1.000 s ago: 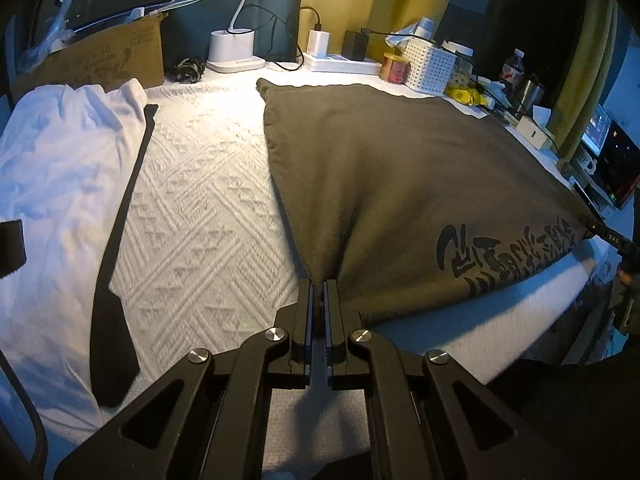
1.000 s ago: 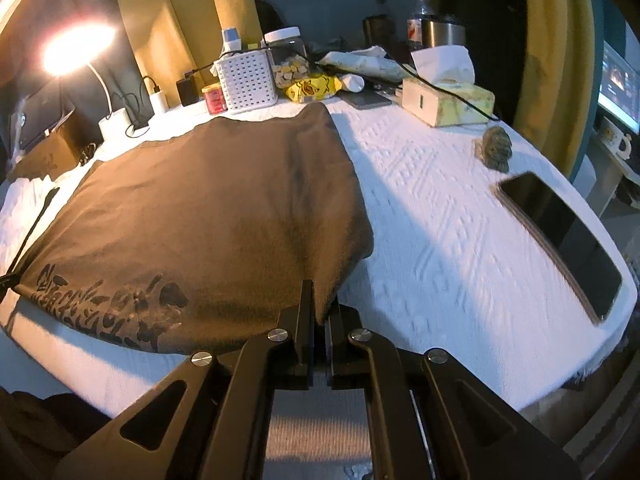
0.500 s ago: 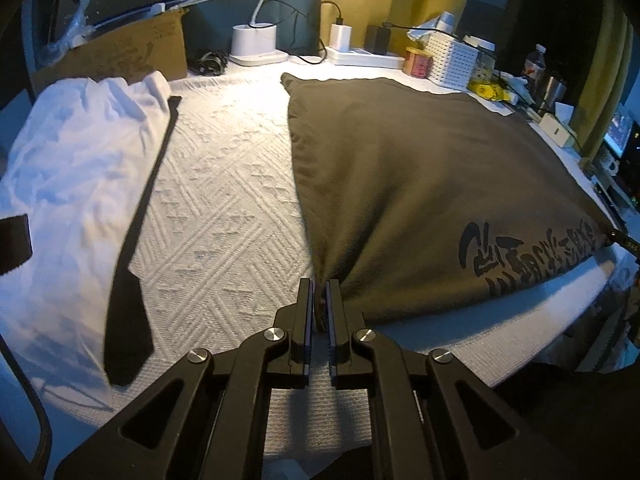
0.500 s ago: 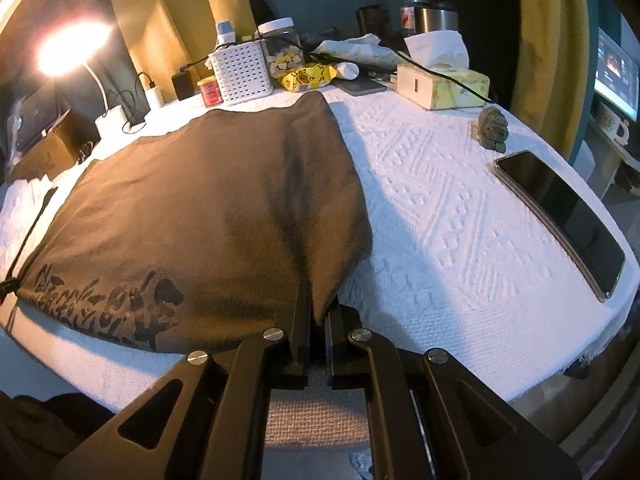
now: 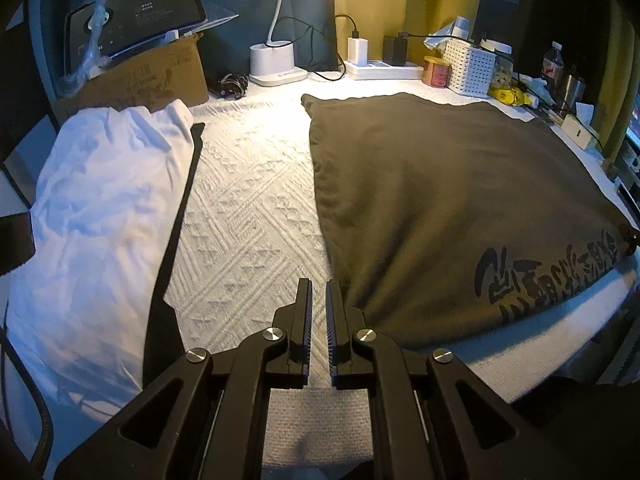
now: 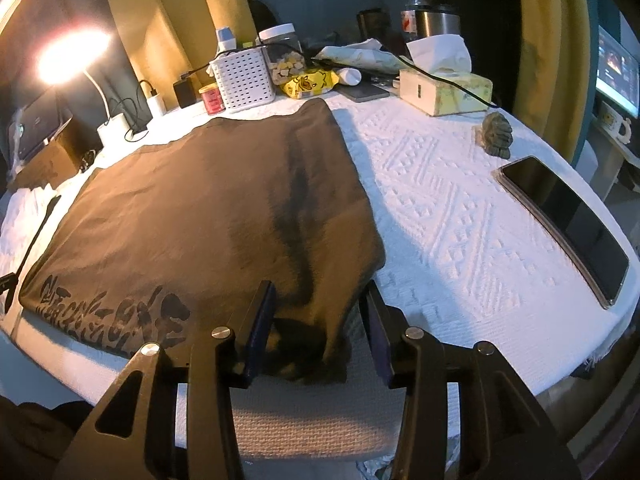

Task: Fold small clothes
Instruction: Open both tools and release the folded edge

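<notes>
One brown shirt (image 6: pixel 200 208) corner lies loose inside just-opened right hand-held gripper (image 6: pixel 318 286); left hand-held gripper (image 5: pixel 319 282) nearly together beside it

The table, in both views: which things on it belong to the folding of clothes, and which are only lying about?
For the job:
- brown garment, spread flat
- white garment, crumpled at the side

Lying about:
- phone
- tissue box
- white basket
- red tin
- lamp base
- cardboard box
</notes>
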